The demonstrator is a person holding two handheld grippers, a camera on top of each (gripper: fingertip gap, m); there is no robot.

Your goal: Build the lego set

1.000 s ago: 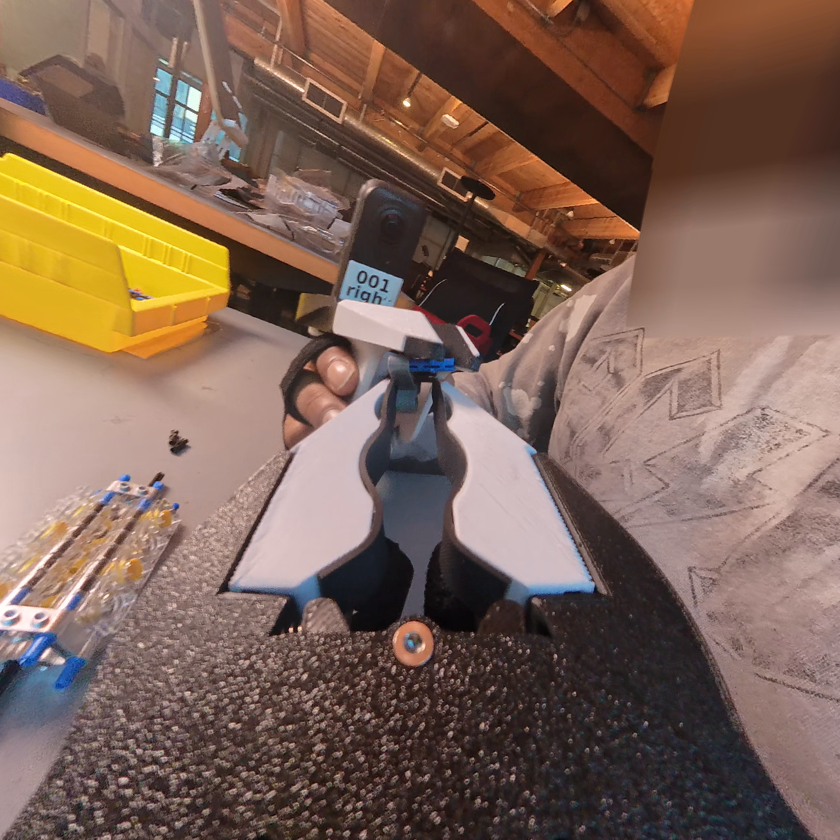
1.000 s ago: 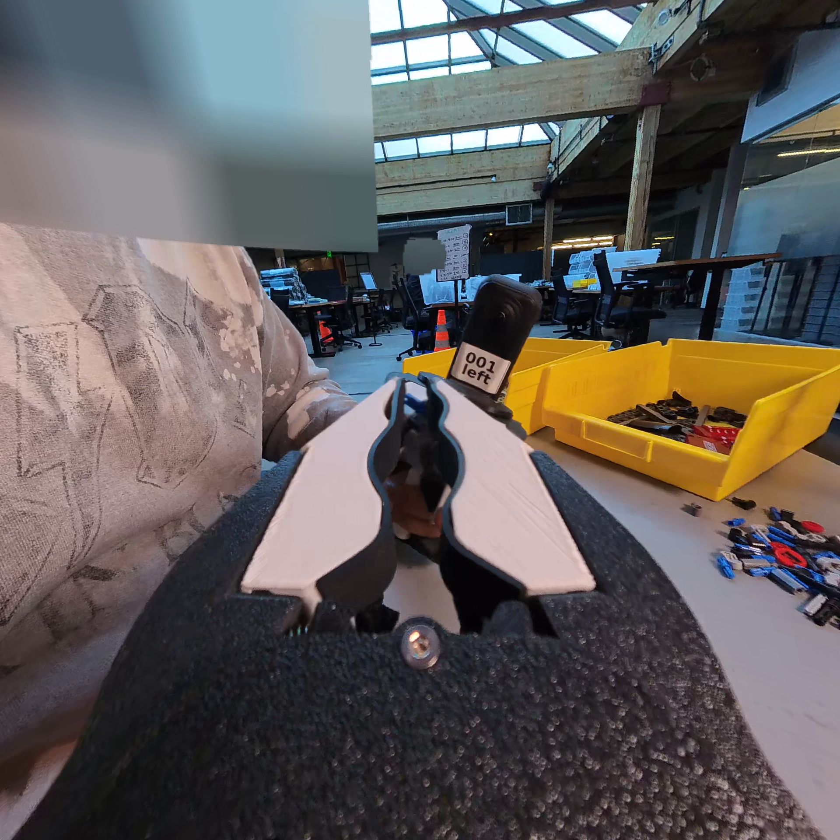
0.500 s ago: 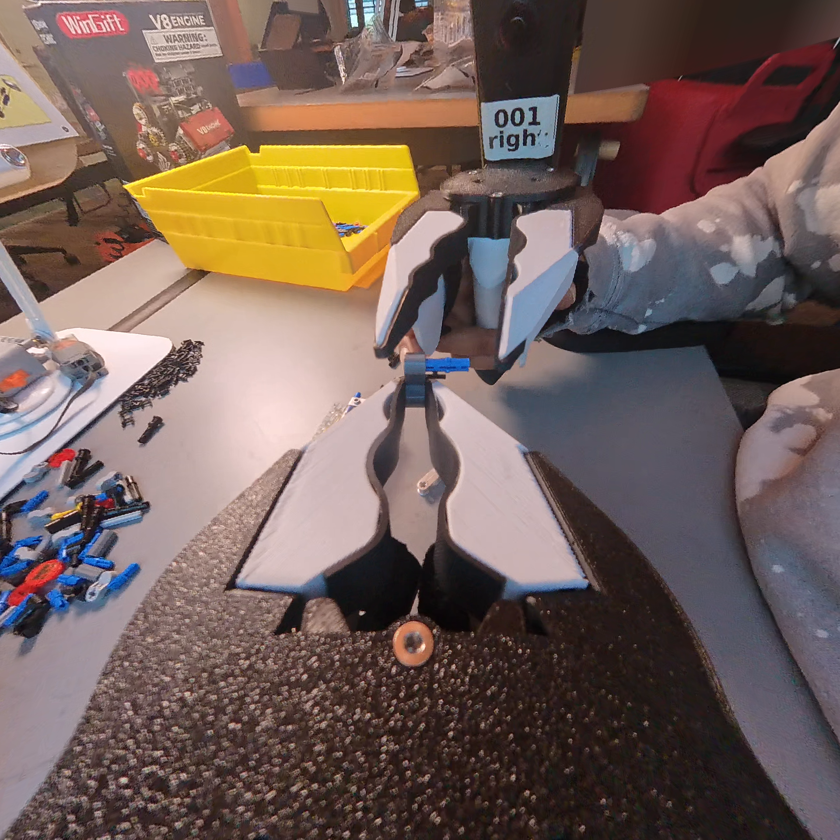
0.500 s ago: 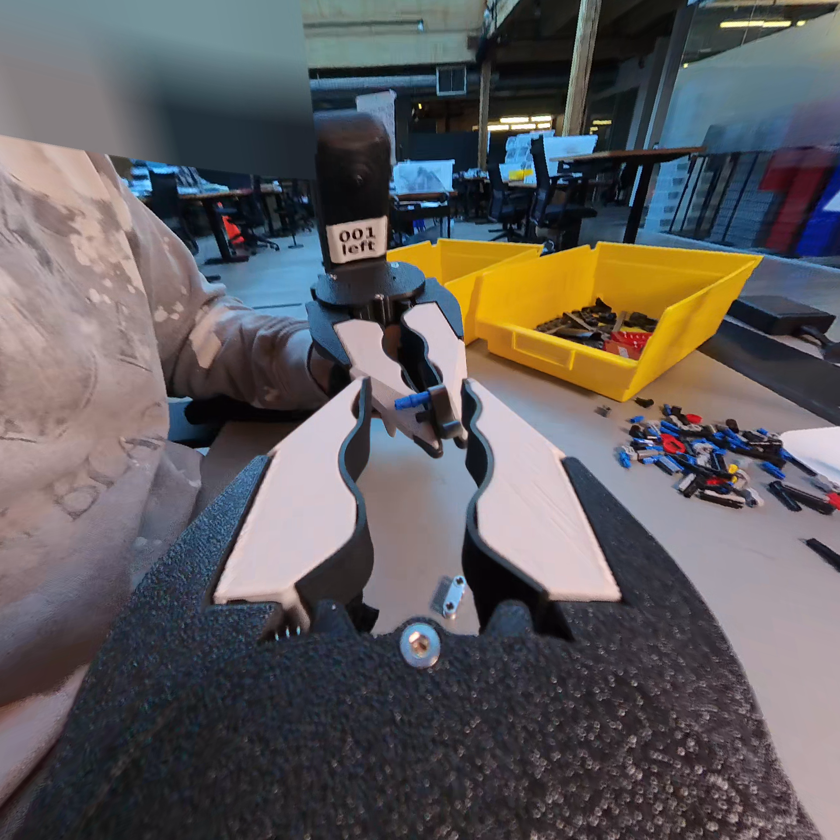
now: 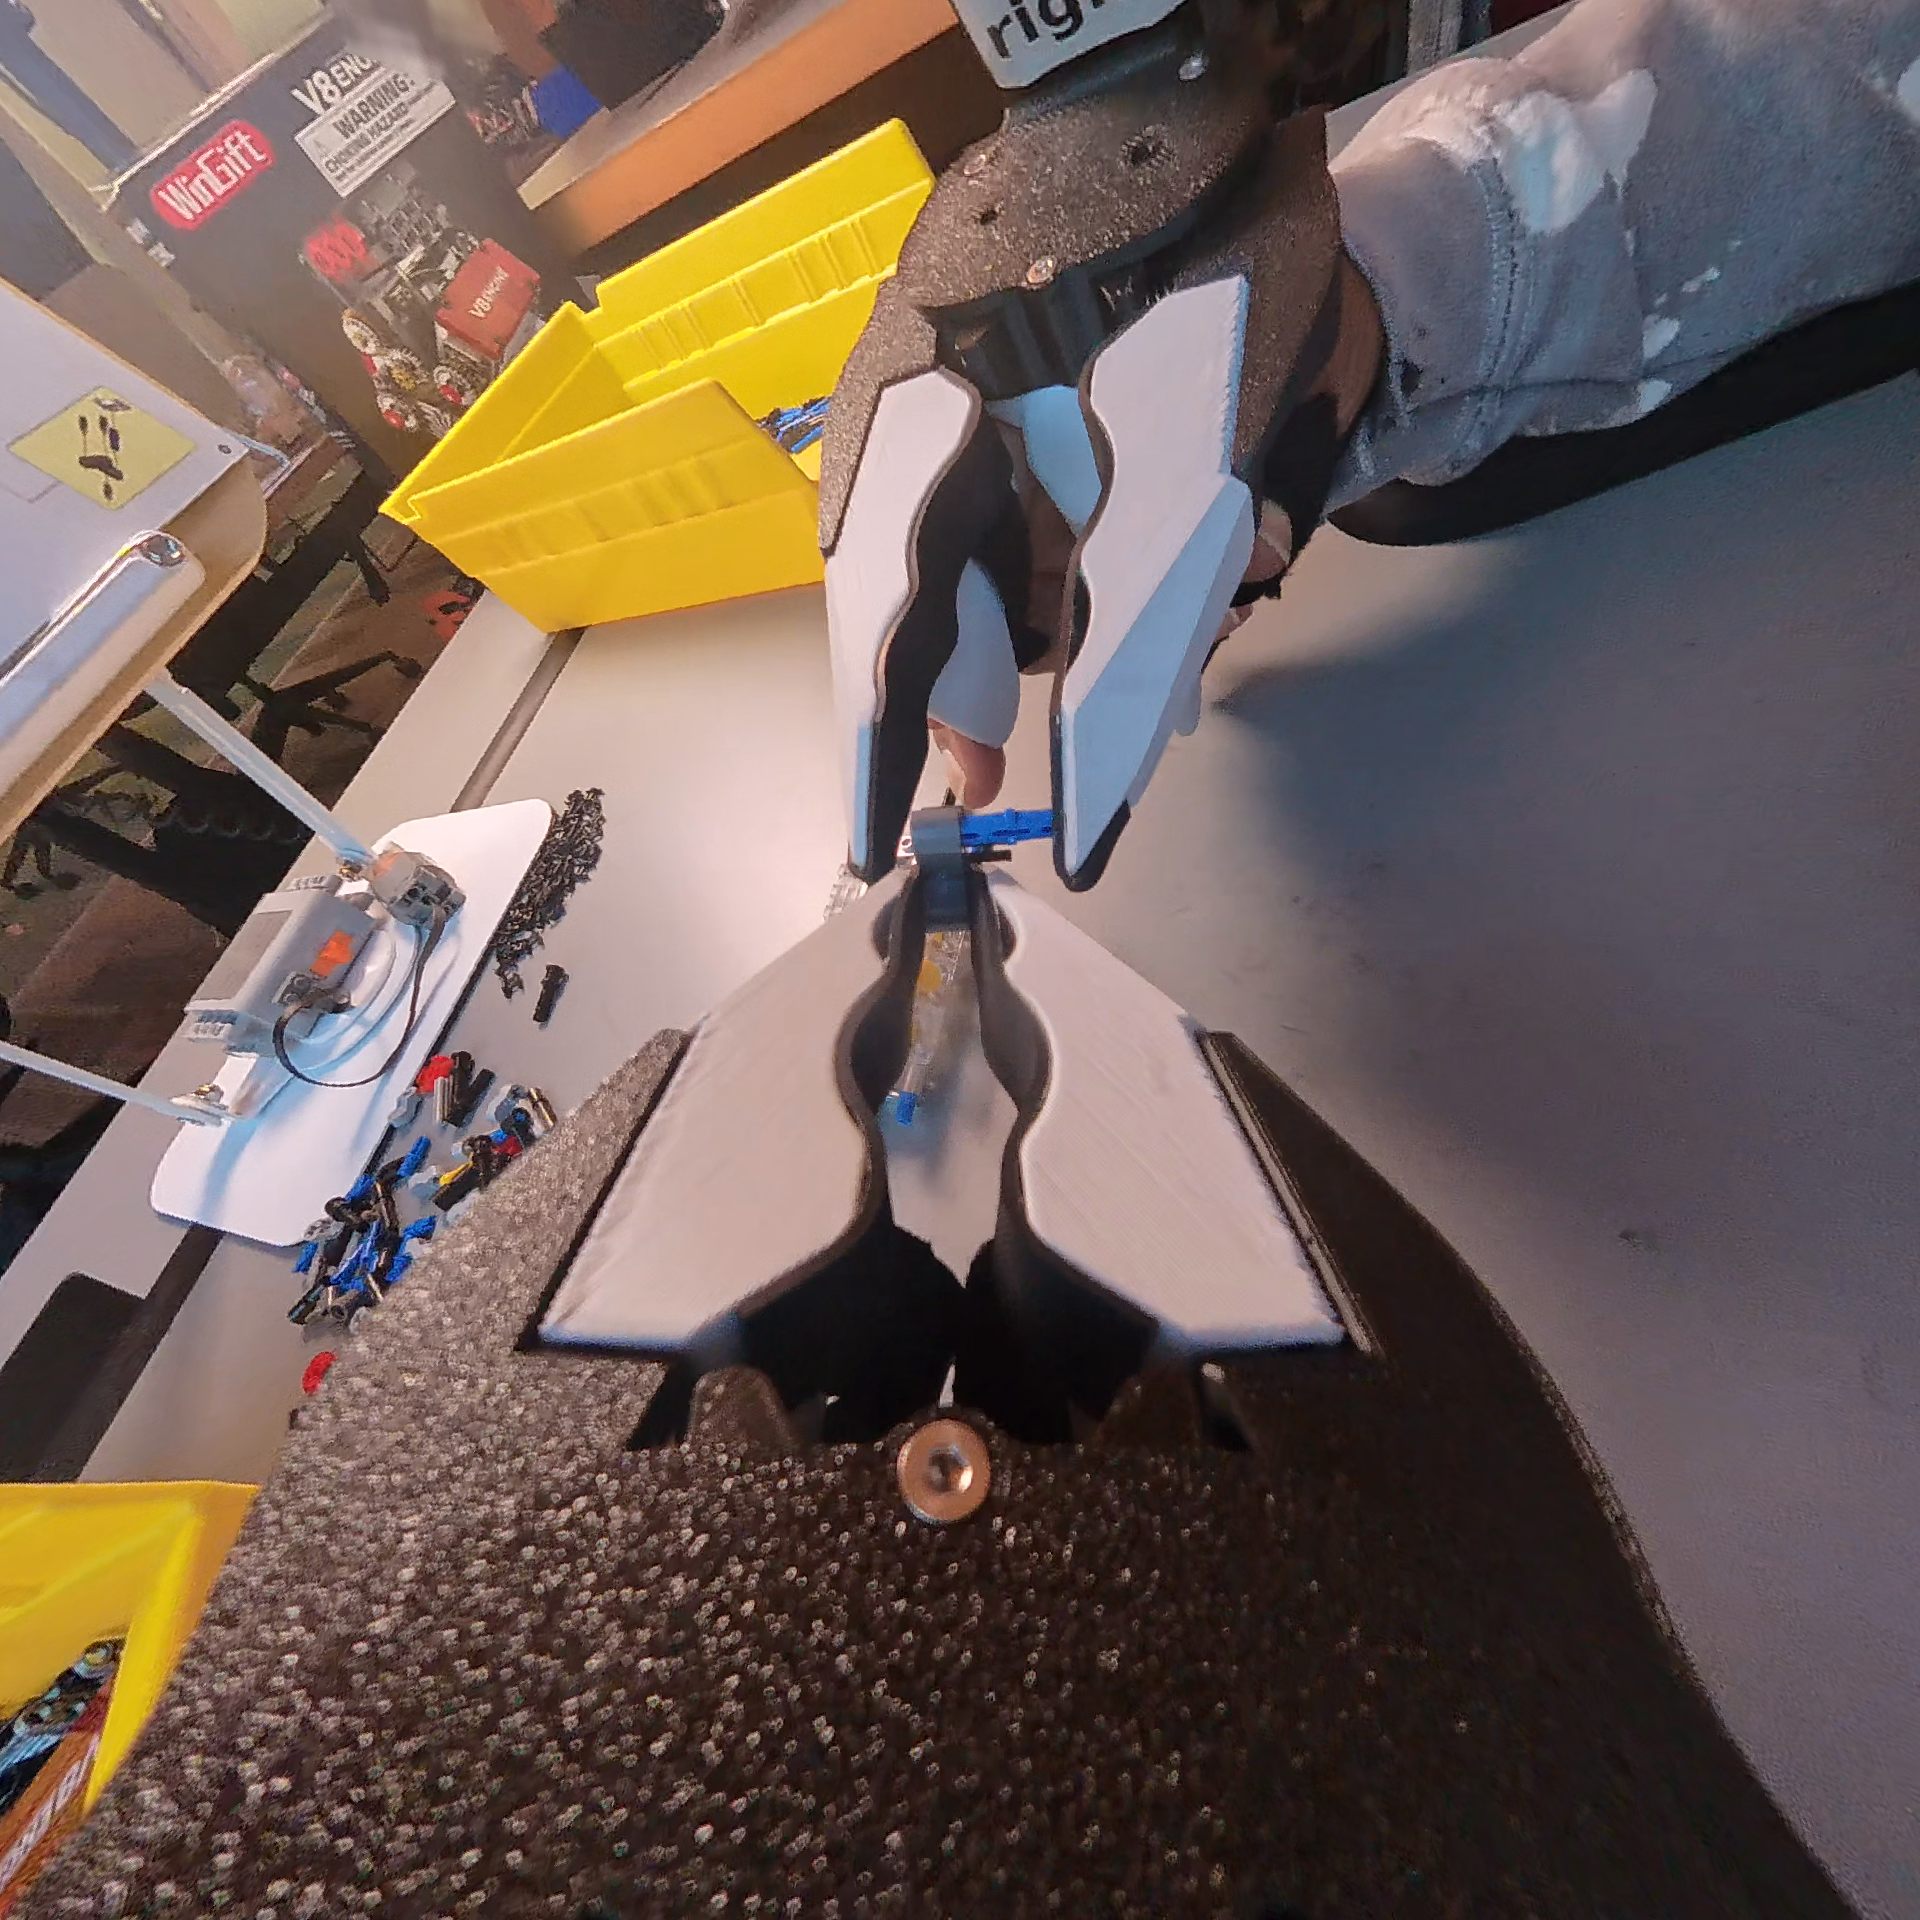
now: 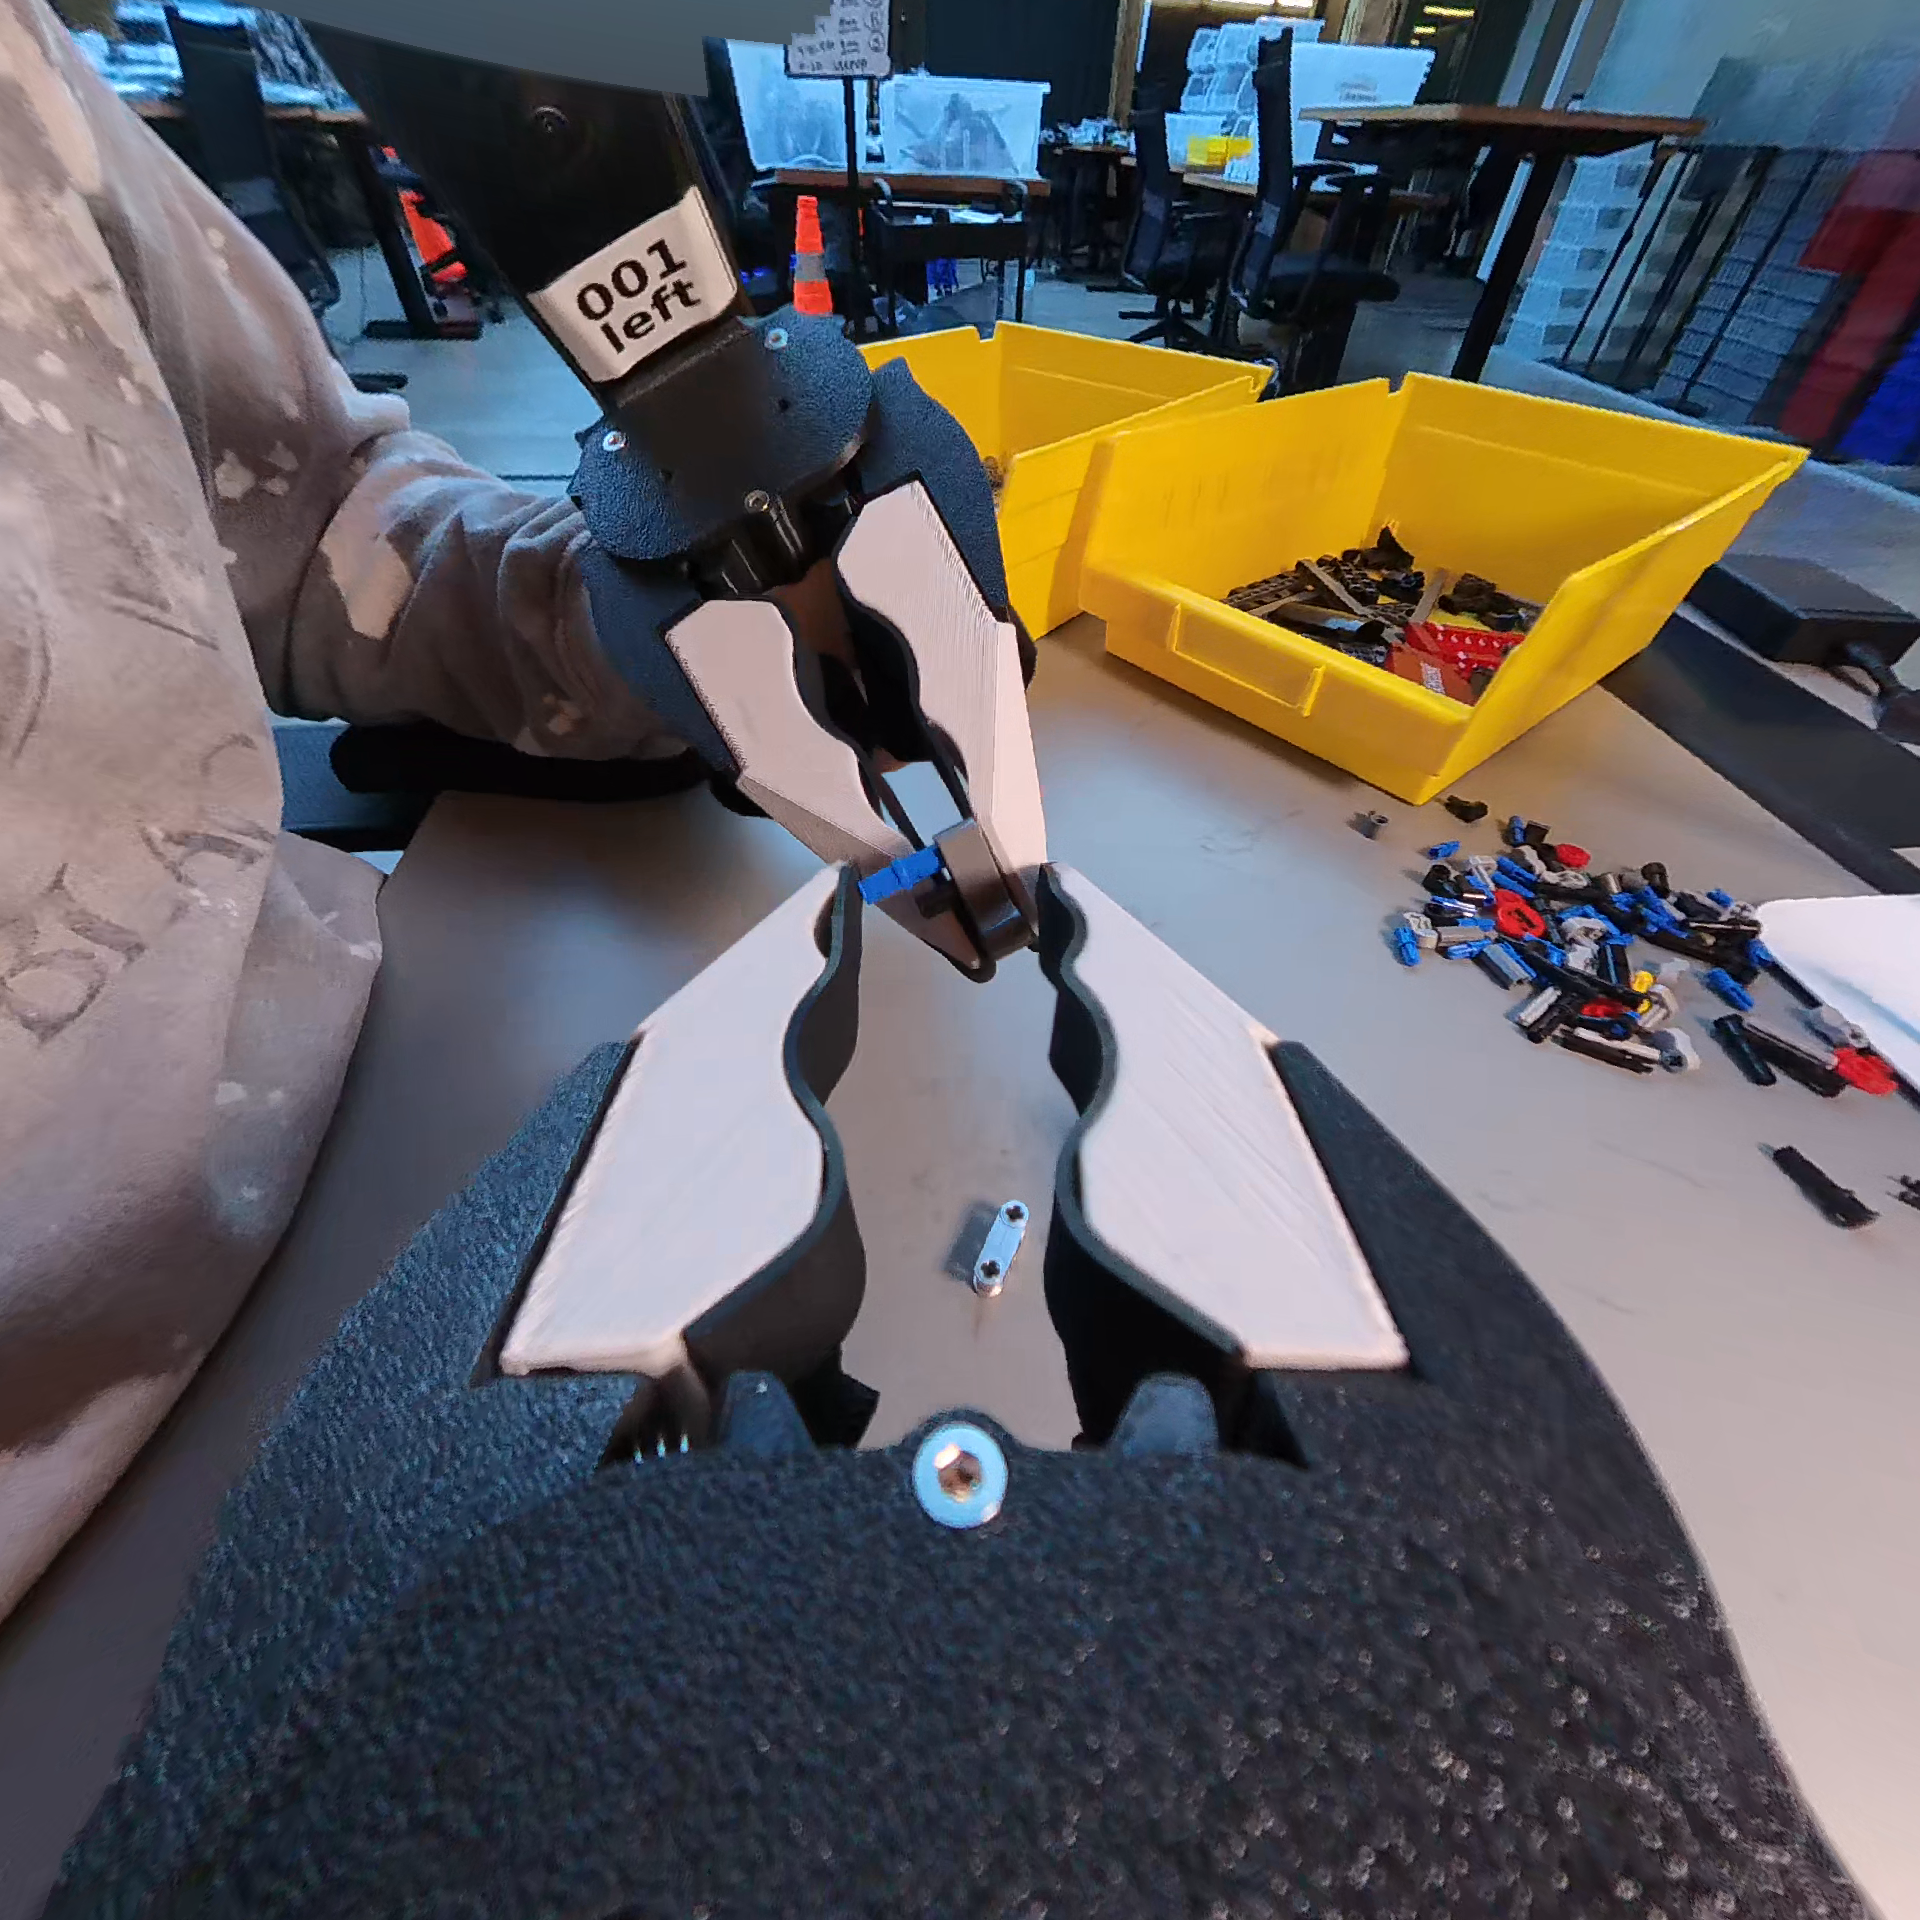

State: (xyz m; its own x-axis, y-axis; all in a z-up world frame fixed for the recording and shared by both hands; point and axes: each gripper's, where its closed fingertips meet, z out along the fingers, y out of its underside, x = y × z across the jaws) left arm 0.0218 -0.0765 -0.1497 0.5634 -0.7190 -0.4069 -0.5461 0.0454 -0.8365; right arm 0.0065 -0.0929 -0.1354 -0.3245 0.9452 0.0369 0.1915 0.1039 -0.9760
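Two grippers meet tip to tip above a smooth grey table. The left gripper is clamped narrow on a small grey connector of hard plastic with a ring-shaped end; a ridged blue pin sticks out sideways from it. The right gripper stands wide, its fingertips on either side of connector and pin. A flat metal plate with two holes lies on the table beneath; loose plastic pieces are scattered near a glossy yellow bin.

Each wrist camera sits close behind its own gripper fingers, angled down at the worktop. The two views face each other. Both show the small grey-and-blue part between the grippers and the loose pieces.
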